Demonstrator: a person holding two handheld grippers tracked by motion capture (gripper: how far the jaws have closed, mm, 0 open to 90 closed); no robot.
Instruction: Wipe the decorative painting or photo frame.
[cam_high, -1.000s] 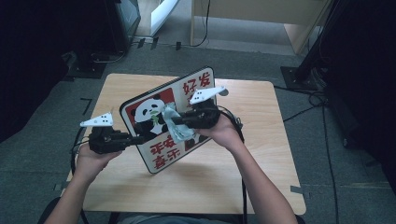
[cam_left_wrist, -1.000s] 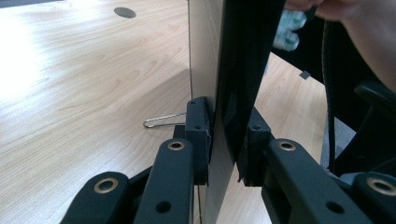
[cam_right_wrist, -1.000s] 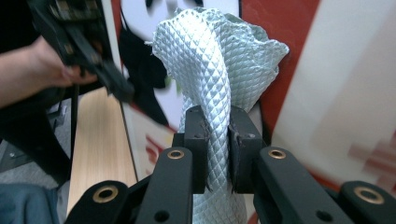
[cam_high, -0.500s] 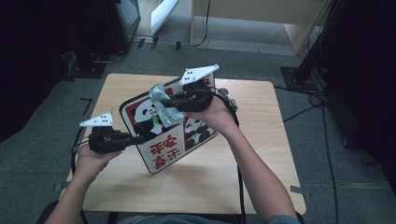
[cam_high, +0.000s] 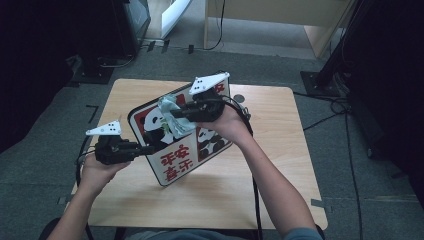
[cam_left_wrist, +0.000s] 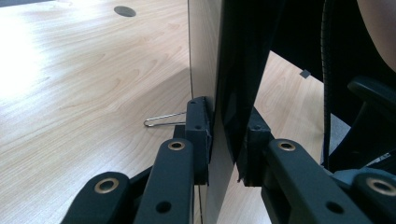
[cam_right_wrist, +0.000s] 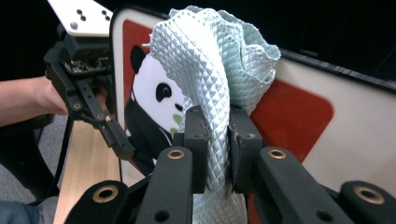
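A panda sign board (cam_high: 175, 162), red and white with red characters, is held tilted above the wooden table (cam_high: 280, 165). My left gripper (cam_high: 150, 148) is shut on its left edge; in the left gripper view the jaws (cam_left_wrist: 227, 135) clamp the thin board (cam_left_wrist: 203, 56) from both sides. My right gripper (cam_high: 176, 114) is shut on a pale green textured cloth (cam_high: 169, 111), which presses against the board's upper part over the panda. In the right gripper view the cloth (cam_right_wrist: 210, 60) bunches up between the jaws (cam_right_wrist: 218, 140) in front of the board (cam_right_wrist: 299, 107), with the left gripper (cam_right_wrist: 122, 148) beyond.
A round cable hole (cam_high: 239, 98) sits near the table's far edge. A thin metal wire loop (cam_left_wrist: 161, 122) lies on the table beside the board. Cables trail from both grippers. Dark equipment and floor cables (cam_high: 345, 107) surround the table.
My right gripper has carried the cloth up and to the left across the board's face. The board has been raised and tilted a little more; the left gripper keeps its hold.
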